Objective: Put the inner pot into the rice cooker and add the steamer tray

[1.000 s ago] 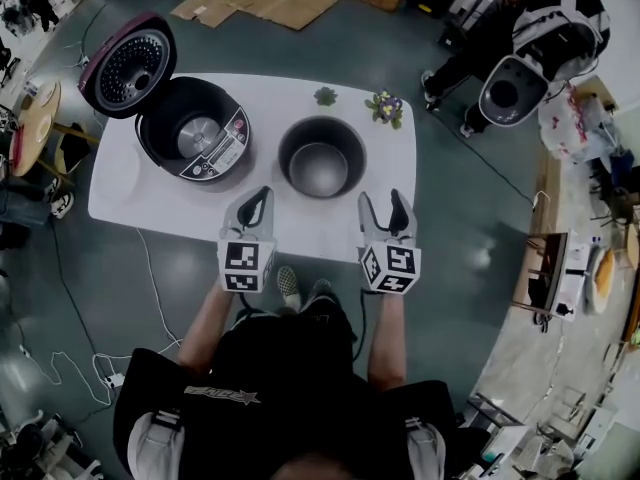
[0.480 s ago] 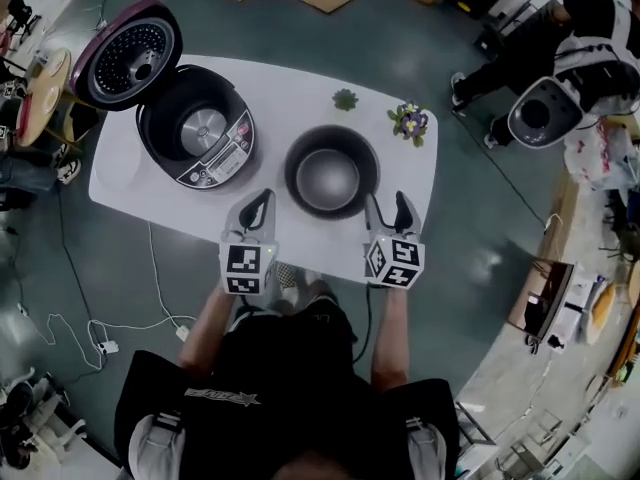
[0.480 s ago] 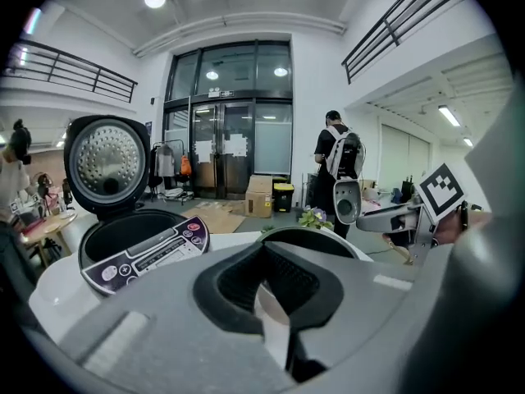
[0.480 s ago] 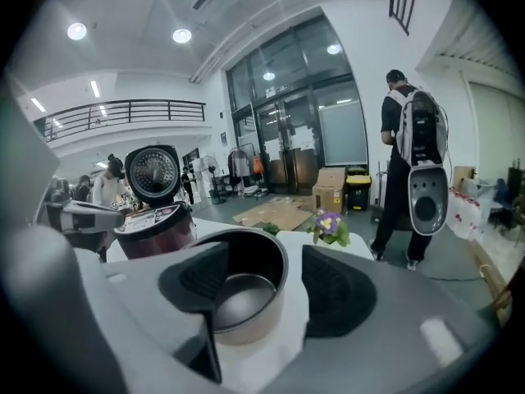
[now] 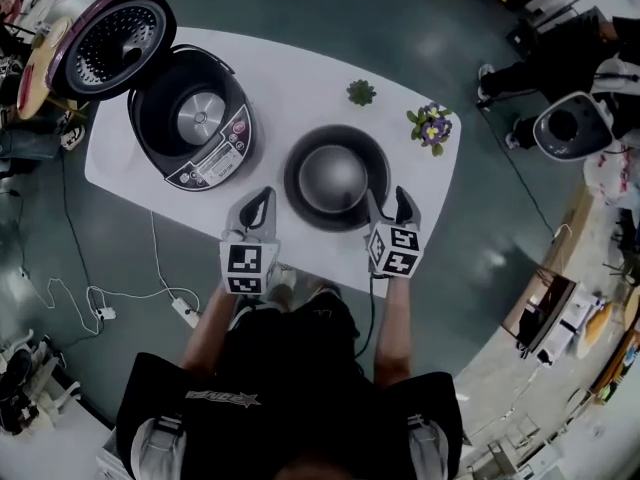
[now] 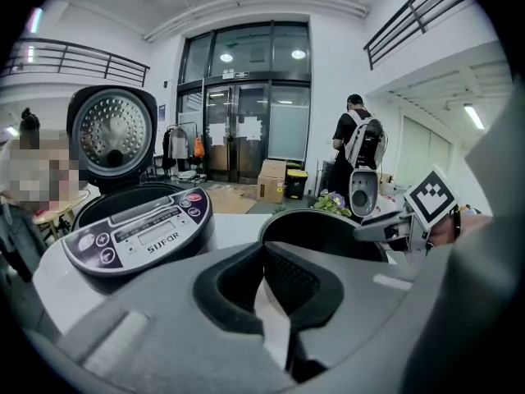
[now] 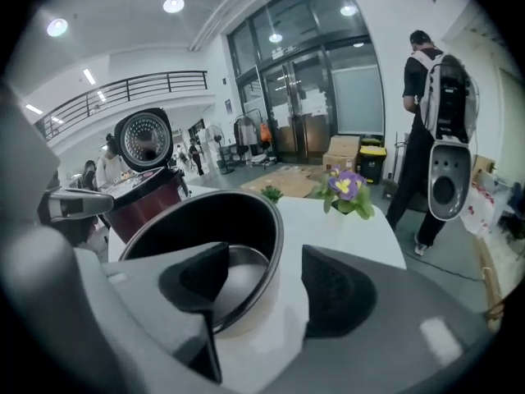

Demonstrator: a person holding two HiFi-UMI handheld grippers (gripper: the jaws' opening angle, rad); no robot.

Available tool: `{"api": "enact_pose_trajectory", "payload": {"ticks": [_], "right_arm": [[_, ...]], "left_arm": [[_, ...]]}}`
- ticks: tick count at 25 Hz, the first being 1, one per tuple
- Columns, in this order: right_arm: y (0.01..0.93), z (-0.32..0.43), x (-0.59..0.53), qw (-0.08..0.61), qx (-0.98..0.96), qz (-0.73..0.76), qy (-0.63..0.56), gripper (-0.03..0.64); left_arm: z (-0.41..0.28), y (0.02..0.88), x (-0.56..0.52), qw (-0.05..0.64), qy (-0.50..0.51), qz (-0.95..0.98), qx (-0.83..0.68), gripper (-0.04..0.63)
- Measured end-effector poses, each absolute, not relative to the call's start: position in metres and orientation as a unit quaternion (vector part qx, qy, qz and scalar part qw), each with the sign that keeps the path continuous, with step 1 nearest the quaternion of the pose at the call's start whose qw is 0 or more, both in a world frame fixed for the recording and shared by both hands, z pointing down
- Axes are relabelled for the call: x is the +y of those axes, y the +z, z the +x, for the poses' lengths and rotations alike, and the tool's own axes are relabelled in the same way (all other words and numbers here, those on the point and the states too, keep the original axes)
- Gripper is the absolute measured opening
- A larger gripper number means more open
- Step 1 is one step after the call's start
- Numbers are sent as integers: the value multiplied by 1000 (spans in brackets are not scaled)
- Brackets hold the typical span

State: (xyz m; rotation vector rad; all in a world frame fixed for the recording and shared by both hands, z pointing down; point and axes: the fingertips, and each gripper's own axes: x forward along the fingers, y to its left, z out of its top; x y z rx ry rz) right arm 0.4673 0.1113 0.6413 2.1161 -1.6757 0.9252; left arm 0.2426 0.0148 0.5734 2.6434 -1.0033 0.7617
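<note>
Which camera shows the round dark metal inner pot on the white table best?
The head view: the dark metal inner pot shows whole, from above. The right gripper view shows its near rim between open jaws; the left gripper view, only part behind shut jaws.

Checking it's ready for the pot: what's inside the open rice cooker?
Inside the rice cooker: a dark cavity with only a round silver heating plate at the bottom. Its near wall is hidden behind the control panel.
</note>
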Motion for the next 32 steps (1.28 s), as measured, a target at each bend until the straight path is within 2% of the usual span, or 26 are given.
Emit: {"api": "enact_pose_trajectory", "payload": {"ticks": [6,9,13,15,16,32], "right_arm": [[672,465,108,203,-569,701,379,258],[679,465,106,213,-558,696,398,131],[681,474,103,240,-529,711,397,88],[681,482,100,256,-509,721,394,24],[682,484,99,257,-506,722,397,12],[648,488,78,203,-542,711,399,20]], "left_arm": [[241,577,4,109,263,888,-361,11],[233,579,1,114,265,881,-375,11],[221,579,-1,119,265,872,-394,11],[213,577,-1,120,265,867,-403,11],[210,577,-1,121,265,865,-408,11],[166,551,-5,105,235,843,-472,11]]}}
